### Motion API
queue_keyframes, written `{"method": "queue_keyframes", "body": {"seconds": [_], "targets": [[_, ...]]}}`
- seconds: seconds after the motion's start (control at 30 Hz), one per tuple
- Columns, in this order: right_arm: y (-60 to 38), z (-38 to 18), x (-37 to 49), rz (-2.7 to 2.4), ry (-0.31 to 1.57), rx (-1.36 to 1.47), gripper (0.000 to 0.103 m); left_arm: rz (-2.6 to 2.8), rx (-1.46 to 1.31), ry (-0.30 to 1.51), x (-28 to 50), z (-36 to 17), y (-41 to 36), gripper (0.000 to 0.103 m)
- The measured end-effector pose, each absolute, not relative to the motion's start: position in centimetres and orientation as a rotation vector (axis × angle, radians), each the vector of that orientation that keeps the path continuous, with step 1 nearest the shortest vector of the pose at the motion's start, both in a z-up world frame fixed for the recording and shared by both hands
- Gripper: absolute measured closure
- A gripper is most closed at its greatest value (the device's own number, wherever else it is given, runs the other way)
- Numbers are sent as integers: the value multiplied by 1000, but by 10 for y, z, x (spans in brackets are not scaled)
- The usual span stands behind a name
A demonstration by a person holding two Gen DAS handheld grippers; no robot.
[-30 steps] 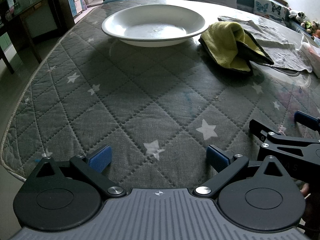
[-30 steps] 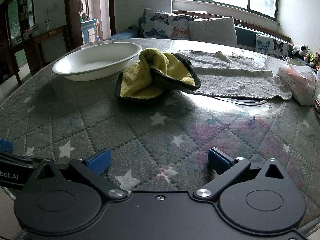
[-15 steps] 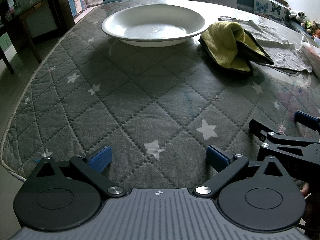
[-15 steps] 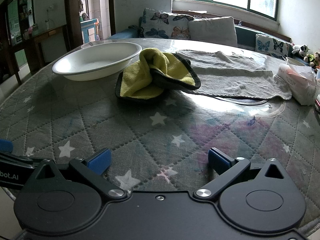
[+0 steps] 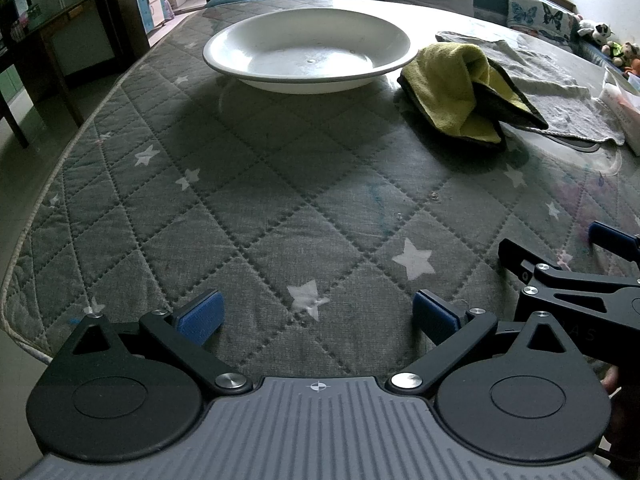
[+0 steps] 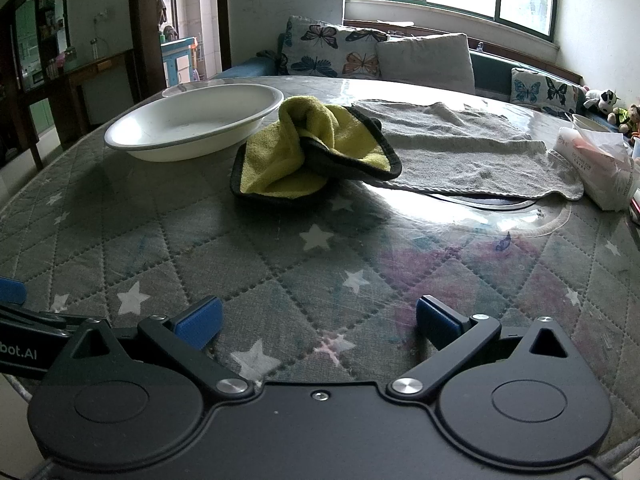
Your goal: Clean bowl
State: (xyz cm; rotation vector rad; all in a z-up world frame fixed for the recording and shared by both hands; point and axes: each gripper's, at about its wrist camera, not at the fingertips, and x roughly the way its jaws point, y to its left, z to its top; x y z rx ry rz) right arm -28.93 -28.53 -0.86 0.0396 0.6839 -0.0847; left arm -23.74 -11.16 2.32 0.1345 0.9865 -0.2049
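A wide white bowl (image 5: 308, 50) (image 6: 192, 126) rests on the far part of a round table under a grey quilted star cover (image 5: 280, 200). Just right of the bowl lies a crumpled yellow cloth with a dark edge (image 5: 464, 88) (image 6: 308, 152). My left gripper (image 5: 316, 314) hovers open near the table's front edge, nothing between its blue pads. My right gripper (image 6: 318, 318) is open too, empty, beside the left one; it shows at the right edge of the left wrist view (image 5: 576, 276). Both stand well short of the bowl and cloth.
A grey towel (image 6: 468, 152) is spread behind the cloth. A tissue pack (image 6: 600, 168) sits at the far right. The table's edge curves away on the left (image 5: 24, 248). A sofa with cushions (image 6: 424, 60) stands beyond the table.
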Motion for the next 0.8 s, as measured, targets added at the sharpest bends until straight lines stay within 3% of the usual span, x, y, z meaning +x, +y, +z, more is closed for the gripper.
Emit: {"method": "queue_keyframes", "body": {"seconds": [0.8], "targets": [[-285,-8,-289,-84,682,38,0,-206,136,986,-238,22,-112,1]]}}
